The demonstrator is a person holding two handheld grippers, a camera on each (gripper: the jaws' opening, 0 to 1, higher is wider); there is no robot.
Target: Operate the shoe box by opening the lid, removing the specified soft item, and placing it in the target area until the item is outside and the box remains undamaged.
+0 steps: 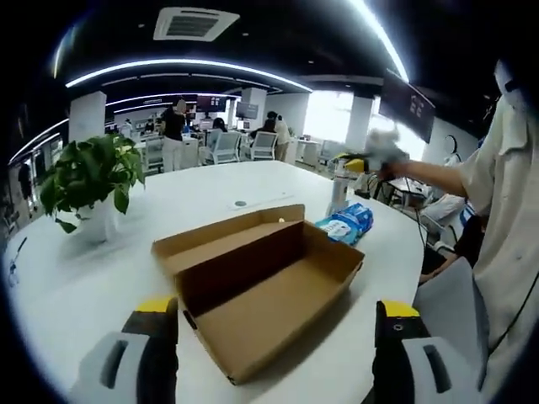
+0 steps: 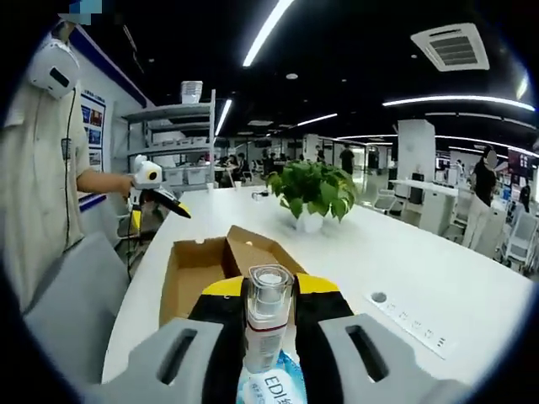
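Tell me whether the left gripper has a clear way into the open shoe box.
Probably yes: the left gripper is open just before the shoe box, whose lid is folded back, with nothing between them.

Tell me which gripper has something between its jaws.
Right gripper: its jaws close on the clear bottle. Left gripper has jaws wide open, holding nothing.
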